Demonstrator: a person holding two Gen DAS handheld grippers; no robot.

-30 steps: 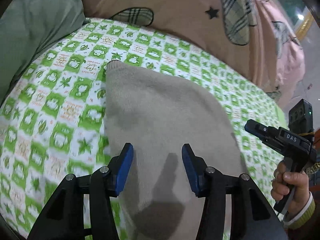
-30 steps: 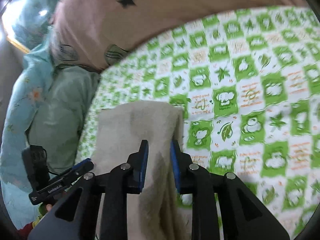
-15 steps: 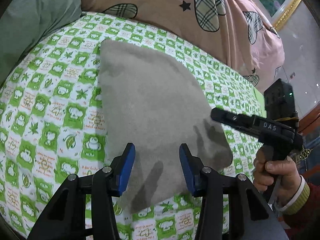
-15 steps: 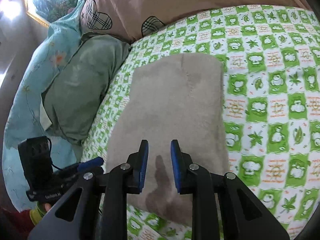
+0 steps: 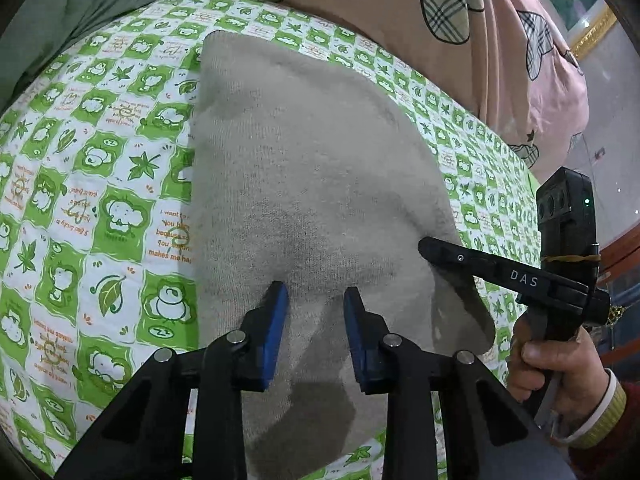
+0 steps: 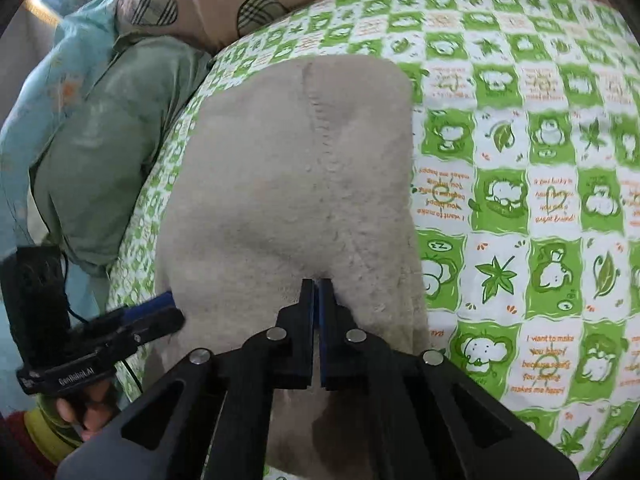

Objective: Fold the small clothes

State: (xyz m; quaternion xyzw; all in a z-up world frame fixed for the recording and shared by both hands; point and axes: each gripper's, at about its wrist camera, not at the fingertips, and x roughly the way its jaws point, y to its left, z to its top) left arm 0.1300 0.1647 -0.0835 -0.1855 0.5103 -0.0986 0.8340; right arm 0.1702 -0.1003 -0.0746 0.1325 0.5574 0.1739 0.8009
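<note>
A beige knitted garment (image 5: 300, 152) (image 6: 280, 168) lies flat on the green-and-white patterned sheet (image 5: 100, 184). My left gripper (image 5: 316, 296) hovers low over its near end. The jaws are closing, with the cloth under the gap and the blue pads (image 5: 276, 312) not pressing on it. My right gripper (image 6: 318, 285) is shut at the garment's near right part, and the fabric puckers at its tips. From the left wrist view the right gripper (image 5: 426, 246) sits at the garment's right edge. The left gripper (image 6: 168, 306) shows at the garment's left edge in the right wrist view.
A pink quilt with plaid hearts (image 5: 400, 8) lies along the far side of the sheet. A green pillow (image 6: 92, 152) and a light blue floral cover (image 6: 48, 92) lie at the left. A hand (image 5: 560, 368) holds the right gripper's handle.
Both grippers have come down and closer to the garment. The right jaws have shut on the fabric. The left jaws have narrowed.
</note>
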